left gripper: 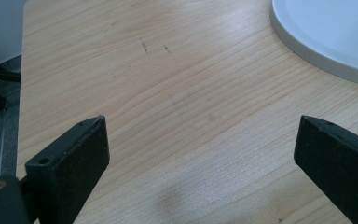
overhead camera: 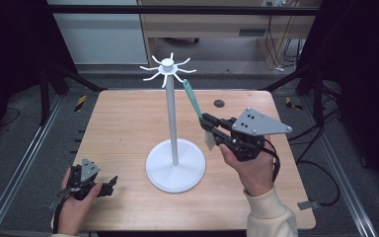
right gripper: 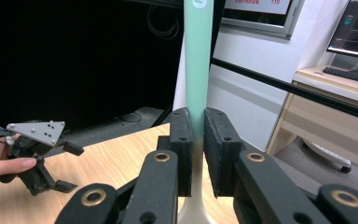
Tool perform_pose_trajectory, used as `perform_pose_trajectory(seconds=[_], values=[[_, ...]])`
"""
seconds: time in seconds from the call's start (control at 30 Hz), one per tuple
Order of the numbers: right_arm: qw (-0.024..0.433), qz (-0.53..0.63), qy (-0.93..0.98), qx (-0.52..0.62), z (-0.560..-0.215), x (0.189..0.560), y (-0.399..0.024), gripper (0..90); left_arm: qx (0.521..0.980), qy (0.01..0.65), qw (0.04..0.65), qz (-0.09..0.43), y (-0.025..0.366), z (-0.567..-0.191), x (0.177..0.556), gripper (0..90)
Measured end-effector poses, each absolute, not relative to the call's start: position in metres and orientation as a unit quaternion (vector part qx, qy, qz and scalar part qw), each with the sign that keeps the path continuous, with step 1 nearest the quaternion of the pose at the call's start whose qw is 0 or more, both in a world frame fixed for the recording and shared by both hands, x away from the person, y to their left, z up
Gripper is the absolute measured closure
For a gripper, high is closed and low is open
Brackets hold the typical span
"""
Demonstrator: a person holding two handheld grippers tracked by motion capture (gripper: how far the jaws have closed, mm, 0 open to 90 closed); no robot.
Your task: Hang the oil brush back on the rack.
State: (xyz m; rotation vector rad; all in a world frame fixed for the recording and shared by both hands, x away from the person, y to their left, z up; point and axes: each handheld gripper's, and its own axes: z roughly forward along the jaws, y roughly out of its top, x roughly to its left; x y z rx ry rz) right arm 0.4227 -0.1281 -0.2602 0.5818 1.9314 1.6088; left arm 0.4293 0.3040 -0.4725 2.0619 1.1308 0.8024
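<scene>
Up past the right gripper (overhead camera: 210,124), whose jaws are clamped on the green-handled spatula (overhead camera: 193,101), sits the hook rack (overhead camera: 168,68), so I'd ease the handle tip gently onto a hook, left gripper (overhead camera: 109,183) idling wide open.

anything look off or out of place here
Nothing stands out. The white stand is upright on the table, the right gripper is clamped on the green-handled utensil near the hooks, and the left gripper rests open.

Your right gripper (overhead camera: 208,124) is raised, jaws clamped tight; your left gripper (overhead camera: 109,183) rests low, jaws spread wide.
</scene>
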Motion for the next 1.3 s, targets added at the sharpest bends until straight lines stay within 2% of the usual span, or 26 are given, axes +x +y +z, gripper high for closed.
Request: perform_pose_trajectory(seconds=[0.87, 0.93, 0.97, 1.3], values=[[0.265, 0.592, 0.726, 0.227, -0.265, 0.442, -0.105, 82.4, 0.789, 0.427, 0.319, 0.307, 0.303, -0.473, 0.429, 2.7], [0.265, 0.592, 0.727, 0.226, -0.265, 0.442, -0.105, 83.4, 0.788, 0.427, 0.319, 0.307, 0.303, -0.473, 0.429, 2.7], [0.266, 0.592, 0.726, 0.226, -0.265, 0.442, -0.104, 90.0, 0.789, 0.427, 0.319, 0.307, 0.303, -0.473, 0.429, 2.7], [0.276, 0.588, 0.726, 0.226, -0.265, 0.44, -0.105, 90.0, 0.789, 0.427, 0.32, 0.307, 0.303, -0.473, 0.429, 2.7]])
